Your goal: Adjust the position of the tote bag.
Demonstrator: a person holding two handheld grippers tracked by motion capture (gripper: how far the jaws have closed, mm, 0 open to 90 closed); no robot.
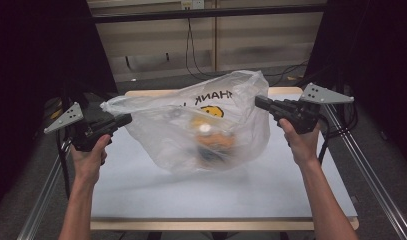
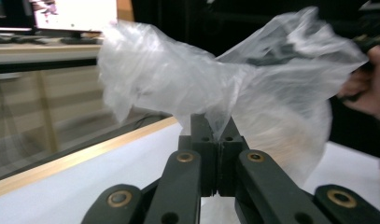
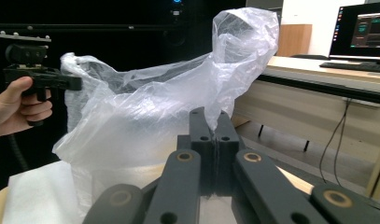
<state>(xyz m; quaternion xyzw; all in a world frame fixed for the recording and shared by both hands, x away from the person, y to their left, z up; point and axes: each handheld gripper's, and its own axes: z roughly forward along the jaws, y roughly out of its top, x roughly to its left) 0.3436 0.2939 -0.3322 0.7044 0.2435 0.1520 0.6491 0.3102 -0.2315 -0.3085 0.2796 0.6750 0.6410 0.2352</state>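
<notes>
A clear plastic bag (image 1: 191, 107) printed with a yellow smiley face (image 1: 212, 111) hangs stretched between both grippers above the white table (image 1: 191, 195). Blurred orange and yellow items (image 1: 214, 143) lie in its bottom. My left gripper (image 1: 127, 119) is shut on the bag's left edge; in the left gripper view the jaws (image 2: 214, 122) pinch a fold of the bag (image 2: 178, 79). My right gripper (image 1: 258, 101) is shut on the bag's right edge, with film clamped between its jaws (image 3: 214, 116). The bag (image 3: 155, 116) billows toward the other gripper (image 3: 43, 79).
Metal rails (image 1: 371, 170) run along both sides of the table. Behind it are a pale wall and hanging cables (image 1: 191, 50). A desk with a monitor (image 3: 360, 30) stands off to the right in the right gripper view.
</notes>
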